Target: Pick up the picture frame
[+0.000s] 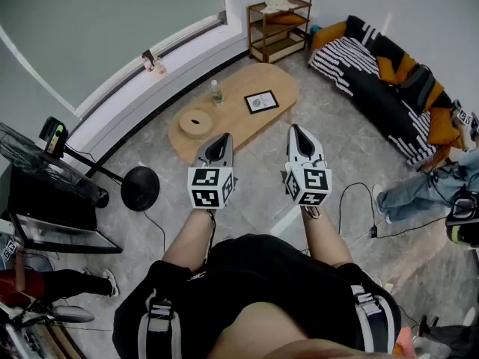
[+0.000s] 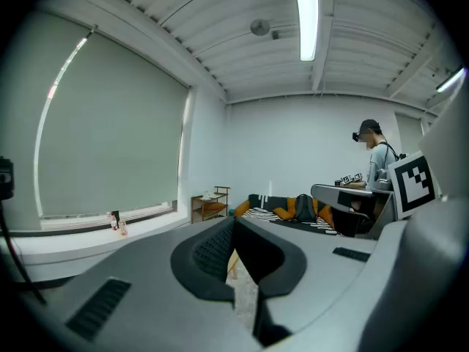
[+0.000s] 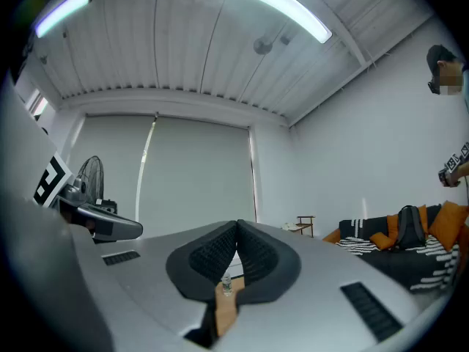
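Observation:
A black picture frame (image 1: 261, 102) lies flat on the right half of the oval wooden coffee table (image 1: 278, 81), well ahead of both grippers. My left gripper (image 1: 223, 139) and right gripper (image 1: 296, 131) are held side by side over the floor, short of the table, both shut with nothing between the jaws. In the left gripper view the left gripper (image 2: 234, 226) has its pads meeting at the tips. The right gripper (image 3: 237, 229) looks the same in the right gripper view, with a strip of the table (image 3: 226, 310) and a bottle (image 3: 227, 286) showing below the pads.
A plastic bottle (image 1: 216, 93) and a round wooden dish (image 1: 196, 123) stand on the table's left half. A floor fan (image 1: 139, 188) is at the left, a striped sofa (image 1: 378, 88) at the right, a wooden shelf (image 1: 279, 25) behind. A cable (image 1: 352, 215) trails on the floor. Another person (image 2: 375, 160) stands nearby.

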`<act>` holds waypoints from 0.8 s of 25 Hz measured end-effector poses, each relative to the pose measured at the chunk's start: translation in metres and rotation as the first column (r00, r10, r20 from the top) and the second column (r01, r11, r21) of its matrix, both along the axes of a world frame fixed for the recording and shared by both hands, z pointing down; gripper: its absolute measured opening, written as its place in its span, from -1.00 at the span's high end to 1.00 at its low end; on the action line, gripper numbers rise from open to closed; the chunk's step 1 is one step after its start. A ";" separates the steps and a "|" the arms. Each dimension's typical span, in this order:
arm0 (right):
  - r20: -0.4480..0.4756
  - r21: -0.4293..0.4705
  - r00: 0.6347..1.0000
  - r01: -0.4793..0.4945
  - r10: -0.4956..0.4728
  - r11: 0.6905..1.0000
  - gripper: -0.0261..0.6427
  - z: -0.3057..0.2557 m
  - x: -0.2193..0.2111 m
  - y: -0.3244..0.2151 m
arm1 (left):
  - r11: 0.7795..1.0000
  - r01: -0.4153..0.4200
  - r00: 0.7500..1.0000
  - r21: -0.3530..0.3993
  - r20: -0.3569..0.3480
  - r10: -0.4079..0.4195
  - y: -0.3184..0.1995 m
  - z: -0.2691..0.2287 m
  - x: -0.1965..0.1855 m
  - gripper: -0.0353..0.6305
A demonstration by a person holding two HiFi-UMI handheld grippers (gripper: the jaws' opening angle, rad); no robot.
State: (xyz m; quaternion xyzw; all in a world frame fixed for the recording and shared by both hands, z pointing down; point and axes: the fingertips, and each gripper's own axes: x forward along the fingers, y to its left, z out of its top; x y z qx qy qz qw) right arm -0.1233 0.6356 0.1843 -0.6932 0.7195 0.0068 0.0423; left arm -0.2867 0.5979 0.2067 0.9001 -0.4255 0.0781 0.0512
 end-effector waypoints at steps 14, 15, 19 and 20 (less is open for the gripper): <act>0.005 0.000 0.999 -0.032 0.032 0.999 0.87 0.000 0.020 0.032 | 0.999 -0.035 0.999 -0.002 -0.042 0.035 0.030 -0.006 0.021 0.83; 0.006 -0.003 0.999 -0.033 0.033 0.999 0.87 0.002 0.023 0.035 | 0.999 -0.033 0.999 -0.002 -0.044 0.033 0.032 -0.006 0.024 0.83; 0.012 -0.014 0.999 -0.035 0.035 0.999 0.87 0.010 0.033 0.043 | 1.000 -0.007 0.999 0.012 -0.041 0.007 0.039 -0.006 0.025 0.83; 0.013 -0.015 0.999 -0.032 0.032 0.999 0.87 0.011 0.033 0.046 | 1.000 0.001 0.999 0.011 -0.046 -0.001 0.041 -0.007 0.024 0.83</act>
